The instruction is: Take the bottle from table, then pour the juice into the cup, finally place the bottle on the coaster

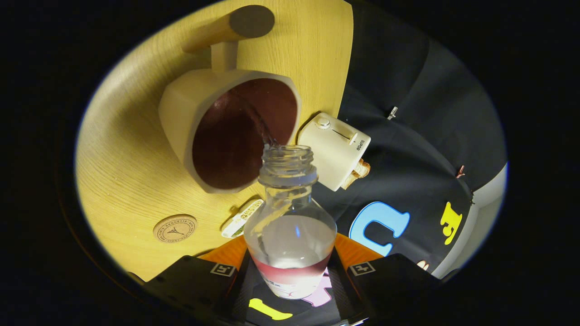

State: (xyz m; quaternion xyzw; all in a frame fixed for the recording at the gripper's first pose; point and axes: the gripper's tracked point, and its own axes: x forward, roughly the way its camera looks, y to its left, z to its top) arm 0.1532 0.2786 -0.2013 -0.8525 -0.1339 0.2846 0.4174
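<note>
My gripper (290, 276) is shut on a clear plastic bottle (290, 226) with no cap, held between both fingers and tipped over. A thin stream of clear liquid runs from its mouth into the cream cup (181, 113) with a dark red inside, which stands just beyond the bottle neck on the wooden table (127, 172). The cup's handle points away from me. A round wooden coaster (175, 228) lies on the table, nearer to me than the cup and beside one finger.
A cream toaster (335, 149) with bread in it stands at the table's edge next to the cup. A small flat white object (240, 217) lies close to the bottle. A wooden cylinder (226, 27) sits beyond the cup.
</note>
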